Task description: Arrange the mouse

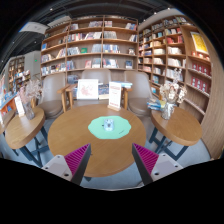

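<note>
A round wooden table (75,135) stands ahead of me in a library room. On its middle lies a teal mouse mat (108,127) with a small white mouse (108,125) on it. My gripper (111,160) is open and empty, its two fingers with magenta pads (76,160) spread wide over the table's near edge. The mouse is well beyond the fingertips, nothing is between them.
Smaller round wooden tables stand at the left (20,128) and right (185,122); the right one bears a vase of flowers (170,98). White signs (88,89) stand beyond the table. Bookshelves (95,50) line the walls. Blue chairs (152,105) stand about.
</note>
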